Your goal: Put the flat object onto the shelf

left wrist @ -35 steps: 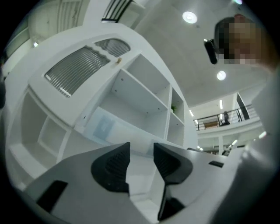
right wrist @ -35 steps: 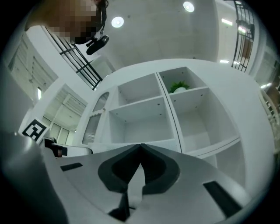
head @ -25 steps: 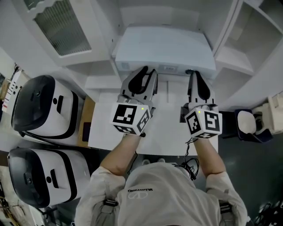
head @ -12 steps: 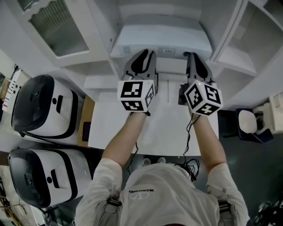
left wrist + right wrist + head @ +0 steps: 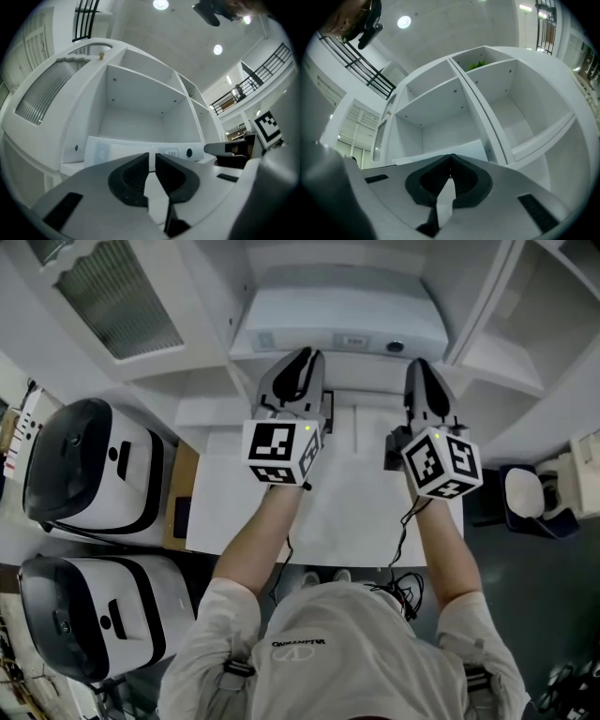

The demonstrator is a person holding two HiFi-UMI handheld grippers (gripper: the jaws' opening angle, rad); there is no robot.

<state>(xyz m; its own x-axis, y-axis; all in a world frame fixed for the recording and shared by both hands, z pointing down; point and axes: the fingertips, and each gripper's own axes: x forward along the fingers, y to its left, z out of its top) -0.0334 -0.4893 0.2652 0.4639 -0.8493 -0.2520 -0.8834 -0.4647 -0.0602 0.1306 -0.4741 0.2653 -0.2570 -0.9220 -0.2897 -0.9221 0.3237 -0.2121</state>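
Note:
The flat object (image 5: 342,320) is a white slab with a small label and a round button on its front edge. It lies inside the middle compartment of the white shelf (image 5: 211,413). In the left gripper view the flat object (image 5: 122,149) lies just beyond my left gripper (image 5: 152,157). Its jaws have just been closing to a thin slit with nothing between them. My left gripper (image 5: 302,354) and right gripper (image 5: 418,364) hover close before the slab's front edge, apart from it. In the right gripper view my right gripper (image 5: 451,157) is shut and empty before the slab (image 5: 468,149).
Two black-and-white appliances (image 5: 89,465) (image 5: 80,615) sit at the left. A white table (image 5: 234,512) lies under my arms. A louvered cabinet door (image 5: 122,306) is up left. An upright divider (image 5: 478,306) bounds more shelf compartments at the right.
Both grippers moved up toward the shelf; then the right one shifted slightly right. The slab now lies deeper in the compartment. The left jaws have narrowed.

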